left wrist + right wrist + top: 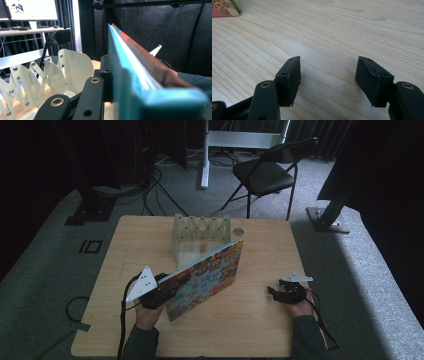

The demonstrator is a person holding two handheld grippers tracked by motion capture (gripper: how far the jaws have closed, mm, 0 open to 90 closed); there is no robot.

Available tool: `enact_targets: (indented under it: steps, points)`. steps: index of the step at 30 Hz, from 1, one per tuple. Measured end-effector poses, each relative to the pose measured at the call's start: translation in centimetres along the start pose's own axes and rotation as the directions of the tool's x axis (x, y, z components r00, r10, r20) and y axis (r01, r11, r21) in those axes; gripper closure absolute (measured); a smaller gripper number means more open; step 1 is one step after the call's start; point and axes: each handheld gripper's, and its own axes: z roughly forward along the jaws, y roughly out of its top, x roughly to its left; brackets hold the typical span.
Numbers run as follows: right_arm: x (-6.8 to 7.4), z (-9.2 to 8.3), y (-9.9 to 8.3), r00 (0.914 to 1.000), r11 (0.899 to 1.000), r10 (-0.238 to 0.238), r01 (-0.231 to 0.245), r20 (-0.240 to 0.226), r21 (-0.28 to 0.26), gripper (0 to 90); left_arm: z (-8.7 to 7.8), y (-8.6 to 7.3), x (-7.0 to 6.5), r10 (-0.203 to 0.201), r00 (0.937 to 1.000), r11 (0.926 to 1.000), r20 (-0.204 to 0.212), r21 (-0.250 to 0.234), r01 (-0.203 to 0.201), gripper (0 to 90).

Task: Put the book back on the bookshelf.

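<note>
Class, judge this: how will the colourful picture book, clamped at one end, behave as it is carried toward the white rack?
The colourful picture book probably stays stiff: it spans out from the left tool without sagging. Its glossy-looking cover may slip. Gripped at one end, it might twist.

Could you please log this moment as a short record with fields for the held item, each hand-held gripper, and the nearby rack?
held item: colourful book, tilted, its lower corner on the table
left hand-held gripper: shut on the book's edge
right hand-held gripper: open, nothing between the jaws, low over bare wood
rack: pale slotted stand behind the book, slots look vacant
book versus rack: the far end of the book reaches the rack's right end; contact cannot be told
</note>
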Motion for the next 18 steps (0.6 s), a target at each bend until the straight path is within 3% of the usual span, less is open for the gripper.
enact_targets:
  steps: [18]
  points:
    - [-0.02, 0.02, 0.02, 1.0, 1.0, 0.0, 0.0, 0.0, 0.0, 36.4, -0.94, 0.02, -0.01, -0.002, 0.9994, 1.0, -0.033, 0.002, 0.002, 80.5]
